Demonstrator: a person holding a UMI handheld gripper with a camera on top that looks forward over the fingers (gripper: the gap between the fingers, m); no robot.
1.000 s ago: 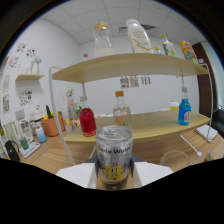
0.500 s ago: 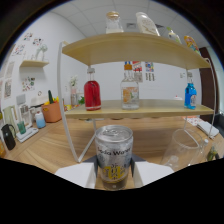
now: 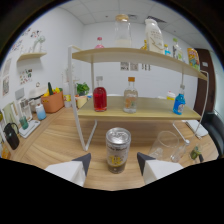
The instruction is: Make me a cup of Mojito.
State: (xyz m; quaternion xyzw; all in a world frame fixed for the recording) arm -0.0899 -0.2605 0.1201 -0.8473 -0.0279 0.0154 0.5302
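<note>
Soda can standing between my open fingers on a pale wooden counter.

My gripper (image 3: pixel 116 161) is spread wide, its white fingers (image 3: pixel 69 171) either side of the can (image 3: pixel 118 149) with a gap at each flank; the can, a ribbed silver cylinder with a yellow label, rests on the wood-grain counter (image 3: pixel 55 145) by itself. Just to its right sits a clear glass cup (image 3: pixel 168 146). Beyond, a two-tier light-wood shelf (image 3: pixel 135 107) on thin white legs holds a red bottle (image 3: pixel 100 96), a clear bottle (image 3: pixel 130 97) and a blue bottle (image 3: pixel 179 102). White walls and a ceiling of white panels close the room.
</note>
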